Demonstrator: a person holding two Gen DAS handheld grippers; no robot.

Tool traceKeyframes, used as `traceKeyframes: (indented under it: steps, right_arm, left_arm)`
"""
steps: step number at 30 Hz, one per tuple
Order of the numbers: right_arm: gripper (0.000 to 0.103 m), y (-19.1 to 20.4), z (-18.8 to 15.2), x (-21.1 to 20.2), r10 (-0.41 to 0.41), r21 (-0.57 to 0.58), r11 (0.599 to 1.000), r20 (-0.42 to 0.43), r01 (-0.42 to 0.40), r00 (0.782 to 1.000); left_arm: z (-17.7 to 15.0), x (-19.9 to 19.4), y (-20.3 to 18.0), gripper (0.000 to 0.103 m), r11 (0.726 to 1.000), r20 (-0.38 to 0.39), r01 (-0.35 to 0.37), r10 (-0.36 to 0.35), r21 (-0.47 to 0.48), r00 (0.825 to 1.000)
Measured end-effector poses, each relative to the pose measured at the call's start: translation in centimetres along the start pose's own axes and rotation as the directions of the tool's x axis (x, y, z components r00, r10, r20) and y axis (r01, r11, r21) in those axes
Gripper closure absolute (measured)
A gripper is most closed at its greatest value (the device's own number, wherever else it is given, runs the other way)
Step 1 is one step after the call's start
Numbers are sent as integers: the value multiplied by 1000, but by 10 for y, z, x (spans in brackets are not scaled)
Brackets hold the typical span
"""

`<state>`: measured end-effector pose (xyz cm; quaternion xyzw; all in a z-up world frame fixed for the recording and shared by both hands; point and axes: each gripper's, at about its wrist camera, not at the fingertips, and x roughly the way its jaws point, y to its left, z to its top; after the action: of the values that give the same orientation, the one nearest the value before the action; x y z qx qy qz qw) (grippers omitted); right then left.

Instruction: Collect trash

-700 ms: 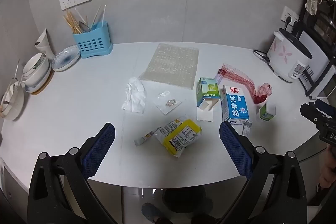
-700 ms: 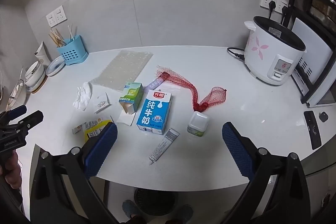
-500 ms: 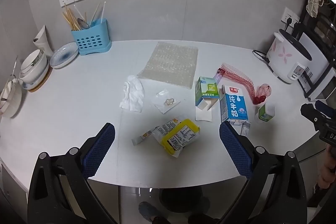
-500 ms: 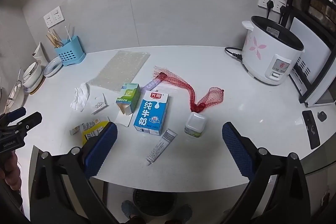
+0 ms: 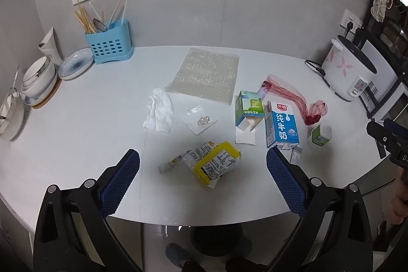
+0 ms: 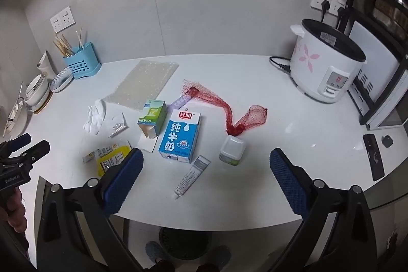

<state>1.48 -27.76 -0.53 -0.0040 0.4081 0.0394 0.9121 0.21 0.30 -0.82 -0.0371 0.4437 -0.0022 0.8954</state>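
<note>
- since the earlier frames: both of my views have eased back from the table, so the litter sits smaller and lower in view; nothing on the white table has shifted.
- landmark: blue milk carton, lying flat near the front edge.
- left gripper: jaws released wide, nothing between them, hovering off the front edge, left of the carton.
- right gripper: jaws released wide, empty, in front of the carton.
- yellow snack wrapper: left of the carton, nearest my left gripper.
- green box: touching the carton's left side, flap open.
- red mesh net: behind and right of the carton.
- small white tub: just right of the carton.
- grey tube: in front of the carton.
- tissue, bubble wrap: well left and behind.
- step, as i judge: approach only, nothing collected yet.
- next: lower my left gripper over the wrapper and close across its crinkled bulk; a dark bin shows below the table edge.
</note>
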Motion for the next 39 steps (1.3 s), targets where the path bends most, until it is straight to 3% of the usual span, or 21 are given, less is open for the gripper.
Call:
traceKeyframes:
  steps: [27,33,39]
  right_arm:
    - [7,6,-1,-1,6,13,1000,-8,-5,1000]
    - [7,8,0,-4,3,-30,1000,-24,-3,1000]
    - [7,5,-1,-4,-1,-22,1000,-27,1,1000]
  left_arm:
    - [2,-6,-2,6,1000,-4,-8,8,5,1000]
    - [1,-6,-2,6,999,-22,3,-2,44,1000]
    - [-1,-4,4,6,1000,-40,15,-14,22,999]
